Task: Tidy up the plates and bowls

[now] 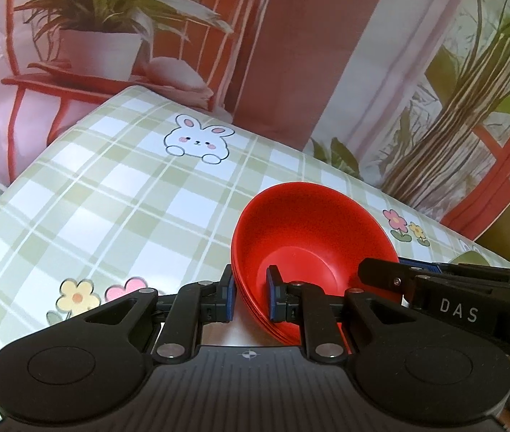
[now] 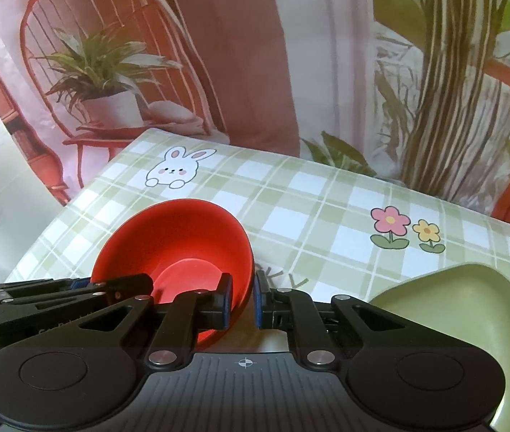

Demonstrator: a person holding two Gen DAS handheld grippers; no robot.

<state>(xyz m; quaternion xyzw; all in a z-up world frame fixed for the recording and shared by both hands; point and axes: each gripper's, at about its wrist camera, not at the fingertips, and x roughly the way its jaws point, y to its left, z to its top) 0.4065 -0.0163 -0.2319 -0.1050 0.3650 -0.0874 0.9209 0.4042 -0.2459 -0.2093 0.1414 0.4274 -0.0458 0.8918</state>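
Both grippers pinch the wall of the red bowls (image 1: pixel 305 237): left gripper (image 1: pixel 251 297) and right gripper (image 2: pixel 242 300). The checked surface (image 1: pixel 111 187) has a printed backdrop (image 2: pixel 247 54) behind it.

You get soft, even daylight in both views, with no hard glare. The tablecloth (image 1: pixel 111 187) reads bright and slightly washed. Under the red bowls (image 2: pixel 183 248) you see only a faint shadow. Fisheye distortion bends the table edge and darkens the top corners. The printed backdrop (image 1: pixel 290 54) looks soft and a little smeared, while the foreground stays sharp.
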